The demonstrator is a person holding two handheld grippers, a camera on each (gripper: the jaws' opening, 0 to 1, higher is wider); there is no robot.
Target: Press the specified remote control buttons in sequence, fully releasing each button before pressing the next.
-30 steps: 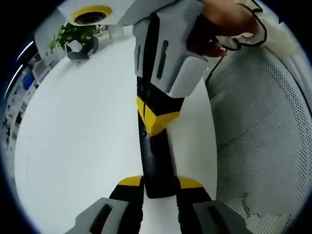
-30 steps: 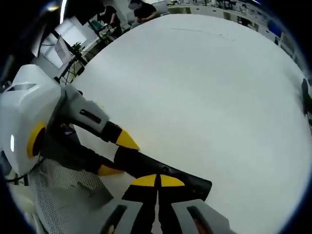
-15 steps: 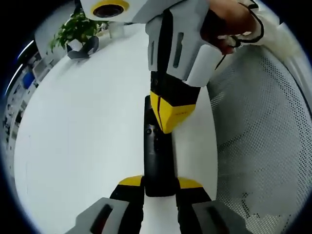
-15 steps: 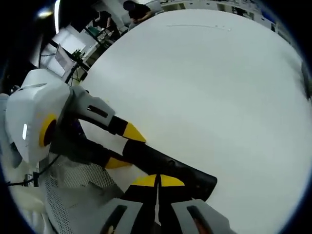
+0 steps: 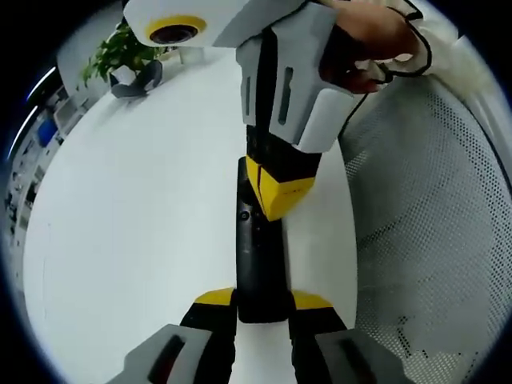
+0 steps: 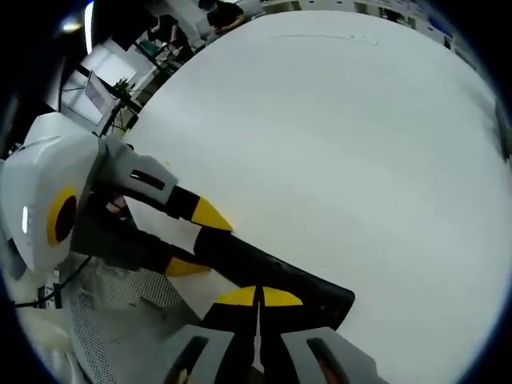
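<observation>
A long black remote (image 5: 258, 268) lies lengthwise above the white table (image 5: 128, 208), and my left gripper (image 5: 264, 299) is shut on its near end, a yellow-tipped jaw on each side. My right gripper (image 5: 274, 210) comes down from the top, shut, its yellow point over the remote's upper half beside a small round button (image 5: 244, 214). In the right gripper view my right gripper (image 6: 260, 297) is shut over the remote (image 6: 276, 278), while the left gripper (image 6: 196, 240) clamps it from the left. Whether the point touches the remote is hidden.
A potted plant (image 5: 120, 54) and a grey object (image 5: 136, 82) stand at the table's far corner. A white mesh chair (image 5: 432, 240) lines the right side. A hand (image 5: 372, 36) holds the right gripper. People (image 6: 228, 12) sit beyond the table's far edge.
The right gripper shifted right along the remote, uncovering its upper part and a round button, rose slightly, then came back down a little. The left gripper kept its hold.
</observation>
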